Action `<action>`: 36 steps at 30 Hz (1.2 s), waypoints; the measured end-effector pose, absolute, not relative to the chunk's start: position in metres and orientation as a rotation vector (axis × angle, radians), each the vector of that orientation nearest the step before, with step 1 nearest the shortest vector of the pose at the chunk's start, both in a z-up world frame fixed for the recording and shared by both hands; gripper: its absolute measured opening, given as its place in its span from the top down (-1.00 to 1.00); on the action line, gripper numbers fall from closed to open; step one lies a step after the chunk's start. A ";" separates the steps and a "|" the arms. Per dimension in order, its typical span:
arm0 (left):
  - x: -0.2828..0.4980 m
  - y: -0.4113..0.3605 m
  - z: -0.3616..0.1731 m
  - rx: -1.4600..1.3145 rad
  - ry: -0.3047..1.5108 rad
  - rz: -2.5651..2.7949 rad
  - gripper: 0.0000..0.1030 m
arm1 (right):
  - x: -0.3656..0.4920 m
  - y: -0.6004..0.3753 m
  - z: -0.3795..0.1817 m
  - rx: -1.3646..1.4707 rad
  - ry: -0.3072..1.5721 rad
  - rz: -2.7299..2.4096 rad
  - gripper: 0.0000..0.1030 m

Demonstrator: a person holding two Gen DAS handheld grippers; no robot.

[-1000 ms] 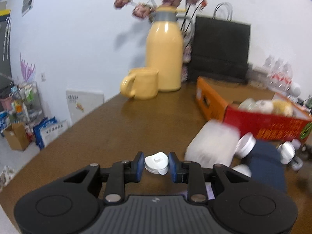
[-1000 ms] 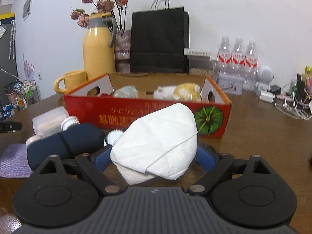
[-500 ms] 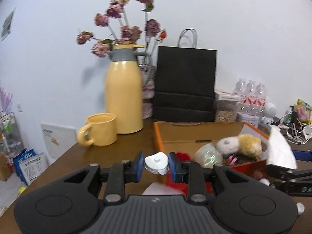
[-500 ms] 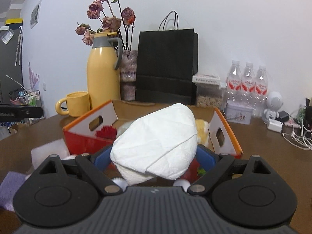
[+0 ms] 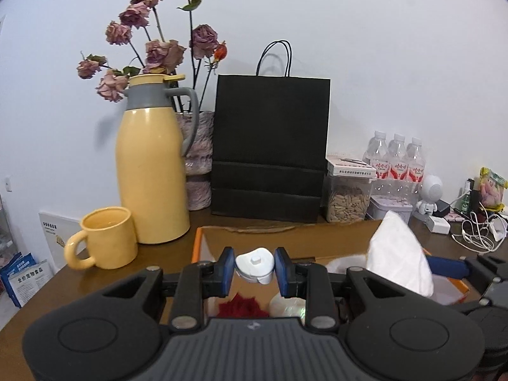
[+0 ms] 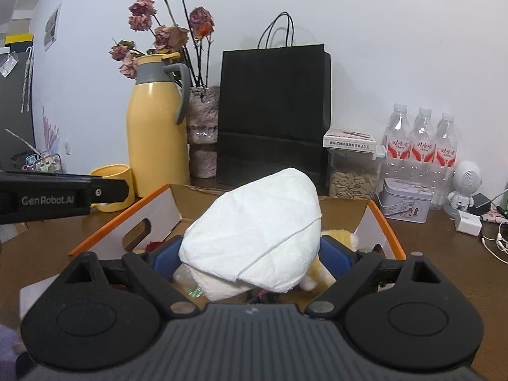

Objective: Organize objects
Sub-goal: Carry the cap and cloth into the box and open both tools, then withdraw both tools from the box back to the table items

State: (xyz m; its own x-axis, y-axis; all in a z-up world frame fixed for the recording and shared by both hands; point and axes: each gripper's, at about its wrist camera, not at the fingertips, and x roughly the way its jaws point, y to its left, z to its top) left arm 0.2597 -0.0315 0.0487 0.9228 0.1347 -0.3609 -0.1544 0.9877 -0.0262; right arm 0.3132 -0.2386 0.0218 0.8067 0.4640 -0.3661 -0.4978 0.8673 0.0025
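Note:
My left gripper [image 5: 254, 268] is shut on a small white cap [image 5: 255, 264] and hangs over the near left part of the orange-rimmed cardboard box [image 5: 198, 244]. A red fuzzy item [image 5: 241, 306] and a clear wrapped item [image 5: 287, 305] lie in the box below it. My right gripper [image 6: 250, 255] is shut on a white folded tissue pack [image 6: 254, 235], held above the box [image 6: 385, 225]. A yellow plush toy [image 6: 341, 236] lies under the pack. The tissue pack [image 5: 398, 257] also shows at the right of the left wrist view.
Behind the box stand a yellow thermos [image 5: 152, 171], a yellow mug [image 5: 106, 238], a vase of dried roses [image 5: 198, 171], a black paper bag [image 5: 270, 149], a seed jar [image 5: 347, 197], water bottles [image 5: 397, 162], a tin [image 6: 406, 201], a white robot toy [image 6: 465, 187] and cables [image 5: 476, 235].
Both grippers have risen and moved forward from the table's clutter to above the box, each still gripping its item. The left wrist view swung right, from the table's left side toward the box.

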 end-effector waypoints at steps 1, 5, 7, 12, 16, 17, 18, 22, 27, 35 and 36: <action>0.264 -0.033 0.049 -0.055 0.366 0.152 0.50 | 0.318 -0.238 0.020 -0.095 0.373 0.516 -0.77; 0.289 -0.039 0.045 -0.060 0.380 0.162 0.50 | 0.332 -0.236 0.016 -0.099 0.380 0.509 -0.77; 0.301 -0.040 0.042 -0.068 0.394 0.169 0.50 | 0.339 -0.234 0.015 -0.106 0.382 0.508 -0.77; 0.325 -0.039 0.033 -0.072 0.425 0.190 0.50 | 0.355 -0.231 0.009 -0.120 0.400 0.499 -0.77; 0.334 -0.033 0.026 -0.083 0.453 0.192 0.50 | 0.364 -0.230 0.006 -0.127 0.415 0.493 -0.77; 0.335 -0.032 0.024 -0.084 0.461 0.193 0.50 | 0.366 -0.229 0.005 -0.130 0.419 0.492 -0.78; 0.336 -0.031 0.022 -0.086 0.468 0.192 0.50 | 0.367 -0.229 0.004 -0.133 0.422 0.491 -0.78; 0.337 -0.030 0.019 -0.090 0.471 0.201 0.48 | 0.369 -0.227 0.000 -0.151 0.435 0.485 -0.95; 0.335 -0.029 0.021 -0.097 0.453 0.210 -0.92 | 0.368 -0.226 -0.002 -0.158 0.437 0.464 -1.00; 0.332 -0.030 0.023 -0.094 0.432 0.210 -0.92 | 0.369 -0.229 -0.001 -0.150 0.442 0.454 -1.00; 0.332 -0.030 0.023 -0.095 0.432 0.211 -0.92 | 0.368 -0.230 -0.001 -0.150 0.441 0.455 -1.00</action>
State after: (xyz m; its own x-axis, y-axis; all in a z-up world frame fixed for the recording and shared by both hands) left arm 0.3318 -0.0297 0.0231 0.8867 0.1825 -0.4247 -0.2229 0.9737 -0.0468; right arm 0.3682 -0.2295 -0.0009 0.8063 0.3918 -0.4432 -0.4557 0.8891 -0.0431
